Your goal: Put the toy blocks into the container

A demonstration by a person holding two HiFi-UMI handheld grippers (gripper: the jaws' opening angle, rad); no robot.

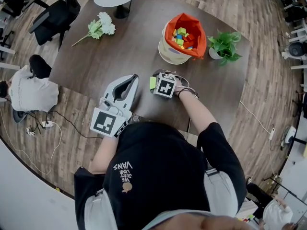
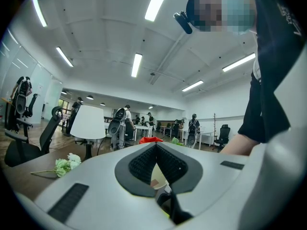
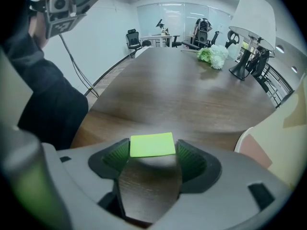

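**Right gripper over a block; left gripper level.**
I held the right gripper (image 3: pixel 153 153) tipped steeply down, jaws spread to either side of a lime-green block (image 3: pixel 151 144) lying flat on the table (image 1: pixel 120 56), the pads just beside its edges. My left gripper (image 2: pixel 156 146) pointed level near the table's edge, jaws closed on nothing. Farther across, the orange-lined container (image 1: pixel 180 44) held yellow, green and blue blocks (image 1: pixel 181 36).

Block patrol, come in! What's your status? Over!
Right gripper open, straddling green block on table. Left gripper shut, empty. Nothing blocking container.
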